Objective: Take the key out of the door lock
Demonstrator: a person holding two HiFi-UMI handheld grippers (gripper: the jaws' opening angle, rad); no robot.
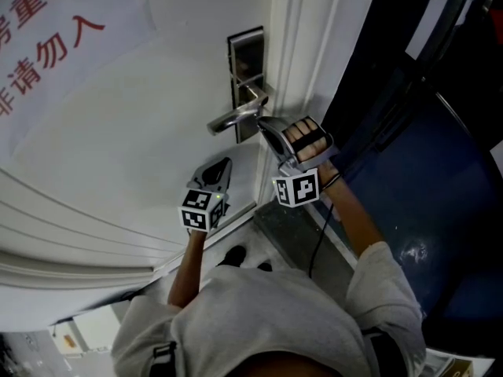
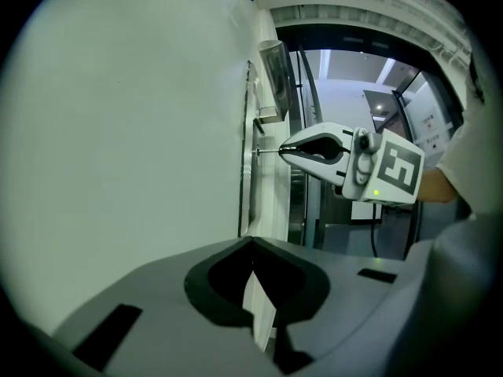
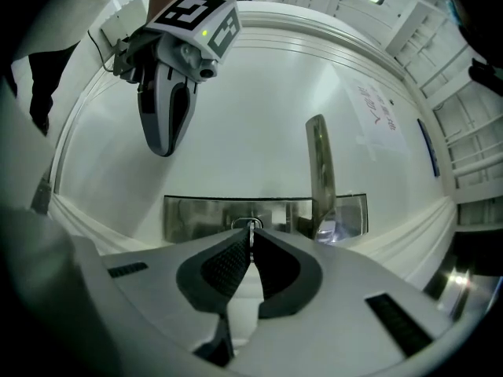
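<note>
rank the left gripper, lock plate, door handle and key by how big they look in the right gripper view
1. left gripper (seems nearer the camera, so unsure against the plate)
2. lock plate, partly hidden by the right gripper
3. door handle
4. key, a sliver between the jaws

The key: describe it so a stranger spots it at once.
On the white door, find the metal lock plate carrying the long lever handle. The key is the small thin metal piece standing out of that plate beside the lever. Unlike the lever, it is pinched by the fingers of the right gripper.
</note>
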